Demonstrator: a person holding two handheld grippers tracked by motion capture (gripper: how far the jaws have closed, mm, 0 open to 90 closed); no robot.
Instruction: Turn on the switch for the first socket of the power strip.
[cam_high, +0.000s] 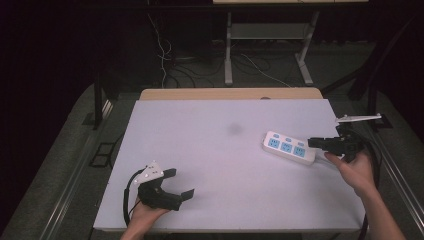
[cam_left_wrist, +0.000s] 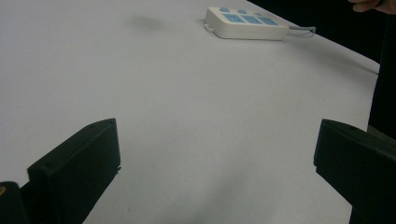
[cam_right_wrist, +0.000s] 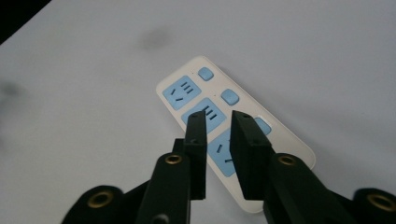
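Two tongs: my left tongs (cam_high: 180, 183) gape wide over bare counter (cam_high: 220, 130); my right tongs (cam_right_wrist: 218, 125), nearly closed and empty, hover above the power strip (cam_high: 290, 147) near the counter's right edge, where a careless nudge could push it off.

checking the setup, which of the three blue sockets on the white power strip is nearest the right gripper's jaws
The blue socket at the cord end of the white plastic power strip: in the right gripper view it lies directly beneath the nearly closed right gripper, the other two sockets farther ahead.
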